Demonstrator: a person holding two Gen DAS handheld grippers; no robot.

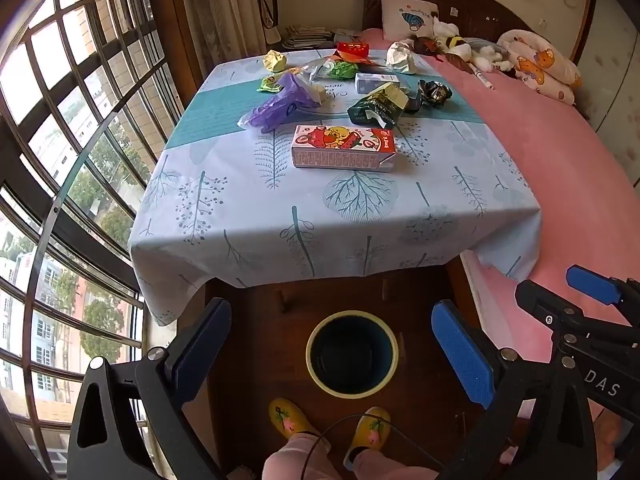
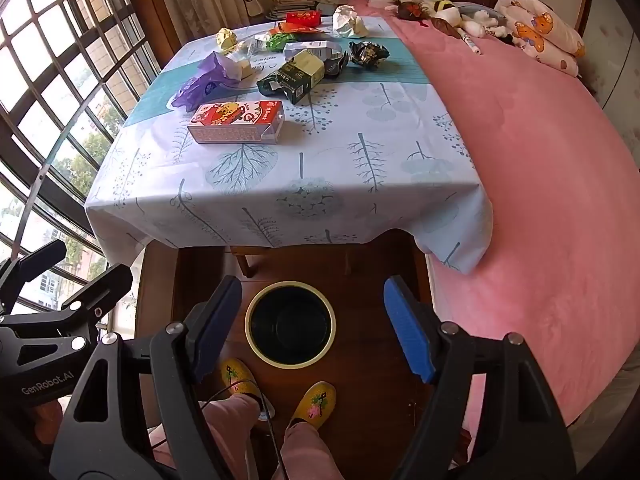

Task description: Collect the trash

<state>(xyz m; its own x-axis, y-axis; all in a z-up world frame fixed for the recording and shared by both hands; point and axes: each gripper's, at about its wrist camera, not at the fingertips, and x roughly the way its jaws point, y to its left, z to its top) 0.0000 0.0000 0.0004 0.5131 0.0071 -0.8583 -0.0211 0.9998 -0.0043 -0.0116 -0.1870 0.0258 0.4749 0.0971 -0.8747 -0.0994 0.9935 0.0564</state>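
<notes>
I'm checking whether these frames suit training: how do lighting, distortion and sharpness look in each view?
Left wrist view: daylight from the window, panes overexposed, bars bowed by the fisheye, dark corners; the pink carton is sharp. Right wrist view: the same bowing and corner vignette; the bin interior is dark, its contents unreadable; the table's trash is evenly lit, without harsh shadows.

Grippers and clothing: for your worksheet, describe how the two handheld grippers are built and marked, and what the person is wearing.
Both grippers, the left gripper and the right gripper, have black angular frames with silver bolts and flat blue-padded fingers. One body reads "GenRobot.AI", the other "DAS". A thin dark cable hangs down. The person wears pink trousers and yellow slippers with a flower motif.
</notes>
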